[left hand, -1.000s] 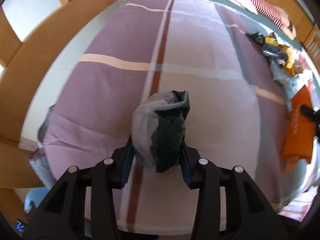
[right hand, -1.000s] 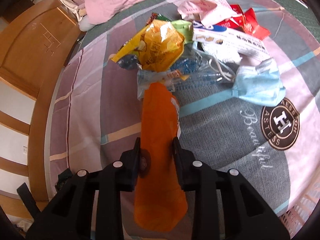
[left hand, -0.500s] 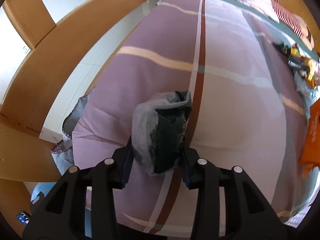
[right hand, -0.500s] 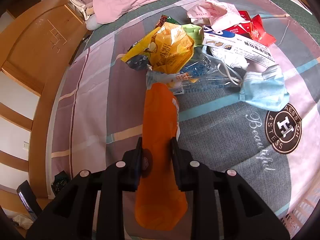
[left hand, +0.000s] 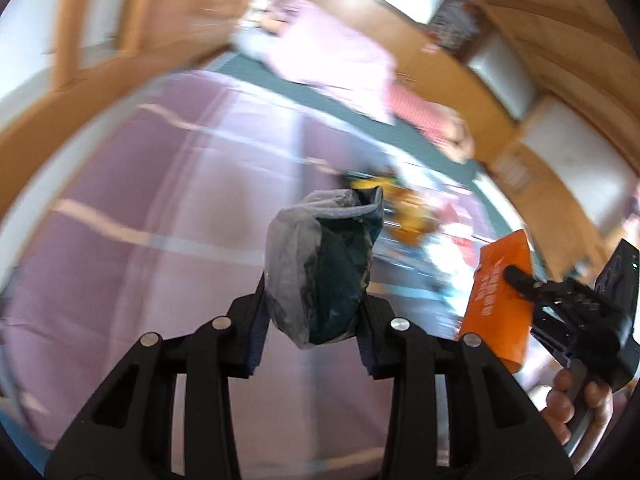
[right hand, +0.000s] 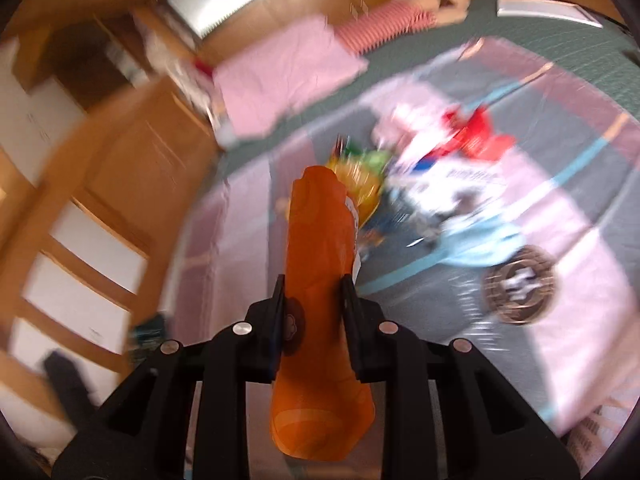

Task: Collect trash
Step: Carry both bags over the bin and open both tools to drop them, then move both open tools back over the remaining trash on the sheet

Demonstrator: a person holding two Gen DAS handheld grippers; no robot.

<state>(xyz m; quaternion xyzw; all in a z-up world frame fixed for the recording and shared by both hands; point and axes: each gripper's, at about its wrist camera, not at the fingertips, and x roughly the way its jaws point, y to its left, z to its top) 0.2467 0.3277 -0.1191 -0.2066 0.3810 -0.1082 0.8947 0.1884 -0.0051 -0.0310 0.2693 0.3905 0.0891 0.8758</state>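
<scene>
My left gripper point(left hand: 311, 300) is shut on a crumpled grey and dark green plastic wrapper point(left hand: 320, 268), held above the purple bedspread point(left hand: 140, 208). My right gripper point(right hand: 313, 296) is shut on a long orange snack bag point(right hand: 320, 280) that sticks out past both ends of the fingers. In the left wrist view the right gripper point(left hand: 516, 276) shows at the right edge with the orange bag point(left hand: 496, 300), a hand point(left hand: 580, 404) on its handle. A blurred pile of trash point(right hand: 440, 172) lies on the bed: yellow and green bags, red packets, a white box and a blue face mask point(right hand: 476, 248).
A pink pillow point(right hand: 280, 80) and a striped cloth point(right hand: 384, 24) lie at the head of the bed on a green cover point(right hand: 560, 48). A wooden bed frame and panelled furniture point(right hand: 100, 220) run along the left. A white sheet point(right hand: 544, 8) lies at the far right.
Both grippers have risen and tilted up, each still gripping its item. The views now take in the head of the bed and the walls, and the left view has swung right towards the trash pile.
</scene>
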